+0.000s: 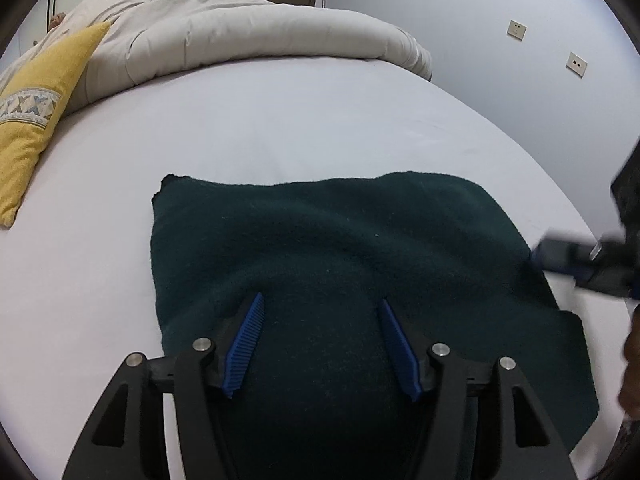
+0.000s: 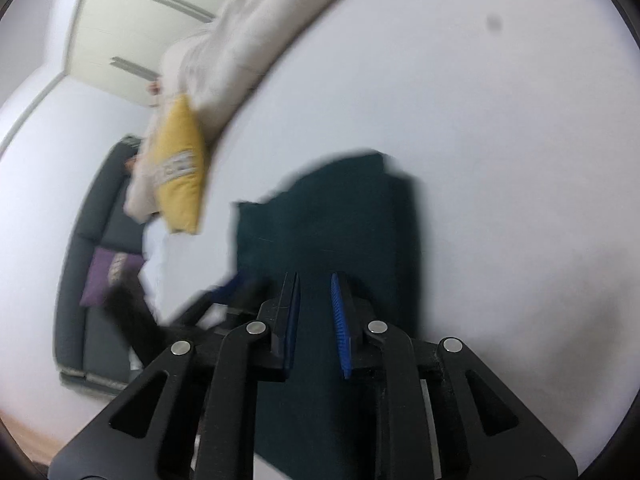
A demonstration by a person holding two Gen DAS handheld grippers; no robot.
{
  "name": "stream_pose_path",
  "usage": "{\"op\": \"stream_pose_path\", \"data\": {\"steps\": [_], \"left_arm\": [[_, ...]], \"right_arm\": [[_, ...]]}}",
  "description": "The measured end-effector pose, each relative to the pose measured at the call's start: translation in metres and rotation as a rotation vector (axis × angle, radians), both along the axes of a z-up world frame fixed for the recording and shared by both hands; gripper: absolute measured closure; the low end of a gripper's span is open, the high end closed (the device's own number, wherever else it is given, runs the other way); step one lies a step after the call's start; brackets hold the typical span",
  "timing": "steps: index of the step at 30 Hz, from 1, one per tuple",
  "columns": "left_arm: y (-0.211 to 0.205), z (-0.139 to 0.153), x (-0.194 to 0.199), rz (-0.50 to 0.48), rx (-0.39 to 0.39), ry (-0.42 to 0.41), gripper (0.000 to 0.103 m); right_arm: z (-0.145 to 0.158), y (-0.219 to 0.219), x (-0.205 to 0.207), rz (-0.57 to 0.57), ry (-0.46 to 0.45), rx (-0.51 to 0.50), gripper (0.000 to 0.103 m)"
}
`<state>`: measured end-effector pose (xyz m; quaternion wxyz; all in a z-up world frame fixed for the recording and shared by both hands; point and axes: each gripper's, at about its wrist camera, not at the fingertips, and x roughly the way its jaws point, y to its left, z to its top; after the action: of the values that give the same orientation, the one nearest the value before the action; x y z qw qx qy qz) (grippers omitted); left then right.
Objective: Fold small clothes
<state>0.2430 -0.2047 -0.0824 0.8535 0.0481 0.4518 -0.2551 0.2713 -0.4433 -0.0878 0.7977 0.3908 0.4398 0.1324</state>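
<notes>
A dark green folded cloth [image 1: 340, 248] lies flat on the white bed sheet [image 1: 280, 128]. My left gripper [image 1: 321, 299] hovers over its near half, jaws open, blue pads [image 1: 246, 340] wide apart with only cloth surface showing between them. In the left wrist view my right gripper [image 1: 560, 258] comes in blurred at the cloth's right edge. The right wrist view is blurred: my right gripper [image 2: 314, 276] stands over the cloth [image 2: 328, 220] with a narrow gap between its pads, and I see nothing pinched there. The left gripper [image 2: 228, 288] shows as a dark smear at the cloth's left.
A yellow patterned cushion [image 1: 36, 108] leans at the left of the bed. A beige duvet [image 1: 240, 28] is bunched along the far side. A wall with sockets [image 1: 576, 65] runs on the right. A dark sofa [image 2: 100, 240] with a purple cushion stands beside the bed.
</notes>
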Motion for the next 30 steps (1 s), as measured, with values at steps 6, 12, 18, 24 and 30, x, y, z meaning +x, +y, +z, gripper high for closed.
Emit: {"op": "stream_pose_path", "data": {"steps": [6, 12, 18, 24, 30], "left_arm": [[-0.004, -0.003, 0.011, 0.005, 0.009, 0.044, 0.04], [-0.008, -0.005, 0.019, -0.003, 0.017, 0.052, 0.039], [-0.006, -0.008, 0.02, -0.001, 0.009, 0.053, 0.039], [-0.005, -0.008, 0.02, 0.0, 0.005, 0.048, 0.039], [-0.004, -0.007, 0.017, 0.002, -0.002, 0.039, 0.039]], "right_arm": [[-0.021, 0.015, 0.072, 0.035, 0.114, -0.039, 0.093], [-0.045, -0.032, 0.079, -0.137, 0.123, -0.014, 0.103], [-0.047, -0.046, 0.059, -0.208, 0.081, -0.008, 0.103], [0.001, -0.043, 0.017, -0.221, -0.036, -0.079, 0.092], [0.012, 0.01, -0.003, 0.027, -0.05, -0.032, 0.079]]}}
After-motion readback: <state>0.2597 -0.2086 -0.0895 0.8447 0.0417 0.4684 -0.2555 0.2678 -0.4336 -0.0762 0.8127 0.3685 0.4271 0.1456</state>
